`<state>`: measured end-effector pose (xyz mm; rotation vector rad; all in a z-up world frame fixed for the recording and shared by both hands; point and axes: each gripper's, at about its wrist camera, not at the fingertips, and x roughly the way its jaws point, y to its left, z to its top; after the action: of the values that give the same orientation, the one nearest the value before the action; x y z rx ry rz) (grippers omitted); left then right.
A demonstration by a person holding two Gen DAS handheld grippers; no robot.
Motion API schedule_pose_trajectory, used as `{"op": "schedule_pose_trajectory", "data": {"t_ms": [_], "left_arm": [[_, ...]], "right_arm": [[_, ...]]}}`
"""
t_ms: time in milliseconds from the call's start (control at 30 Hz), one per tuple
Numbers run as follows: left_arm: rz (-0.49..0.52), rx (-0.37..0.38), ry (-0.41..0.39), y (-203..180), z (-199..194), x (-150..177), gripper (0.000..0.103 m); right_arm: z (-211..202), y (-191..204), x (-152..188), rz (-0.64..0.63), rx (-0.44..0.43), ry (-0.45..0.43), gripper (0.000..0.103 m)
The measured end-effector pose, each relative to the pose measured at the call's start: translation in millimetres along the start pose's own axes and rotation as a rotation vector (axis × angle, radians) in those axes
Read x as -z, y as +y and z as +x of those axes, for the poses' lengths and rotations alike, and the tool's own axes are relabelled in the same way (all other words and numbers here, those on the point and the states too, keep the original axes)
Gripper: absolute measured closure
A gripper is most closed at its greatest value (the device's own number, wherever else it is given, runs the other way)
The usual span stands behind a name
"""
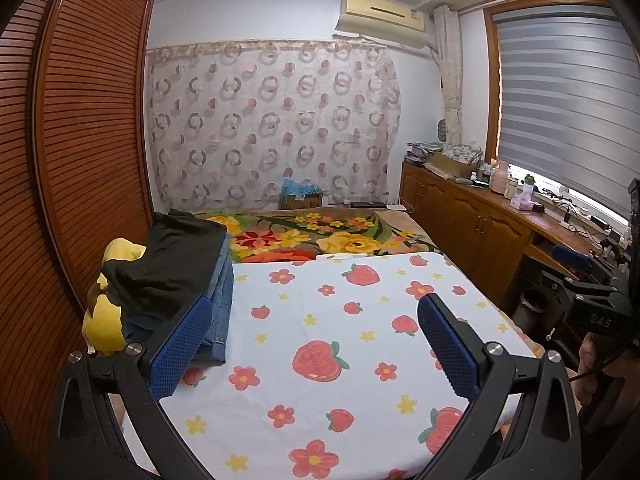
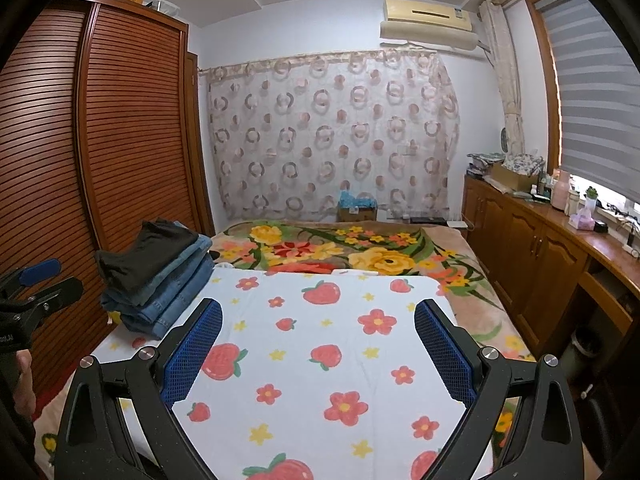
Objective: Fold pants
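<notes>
At the left edge of the bed, against the slatted wooden wardrobe [image 2: 120,120], sits a stack of folded pants [image 2: 160,280]: several blue denim pairs piled flat with a black pair [image 1: 168,264] draped on top, its cloth rumpled and hanging over the near side. In the left wrist view a yellow plush toy [image 1: 108,320] lies pressed against the pile's left side. To the right of the stack spreads a white sheet printed with strawberries and flowers [image 2: 320,360], lying flat and smooth, and beyond it a floral blanket [image 2: 340,248] covers the far end of the bed. A circle-patterned curtain [image 2: 332,132] hangs on the back wall with an air conditioner [image 2: 428,20] above it, and a wooden cabinet counter [image 2: 540,248] crowded with small items runs along the right under a window blind [image 2: 600,100]. The left gripper [image 1: 314,348] hovers over the sheet with its blue-padded jaws spread wide and nothing between them, its left finger overlapping the denim's edge in view. The right gripper [image 2: 318,348] hangs likewise above the sheet, jaws wide apart and empty, level with the other.
</notes>
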<state>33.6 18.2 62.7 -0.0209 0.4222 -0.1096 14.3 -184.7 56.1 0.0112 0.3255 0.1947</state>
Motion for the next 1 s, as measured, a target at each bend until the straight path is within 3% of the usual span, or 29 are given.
{"op": "schedule_pose_trajectory", "data": {"t_ms": [1000], "left_arm": [[-0.007,-0.003,0.002,10.3,0.5,3.8,0.0]], "right_arm": [[-0.9,2.9,-0.2,-0.002,-0.006,-0.001,0.006]]}}
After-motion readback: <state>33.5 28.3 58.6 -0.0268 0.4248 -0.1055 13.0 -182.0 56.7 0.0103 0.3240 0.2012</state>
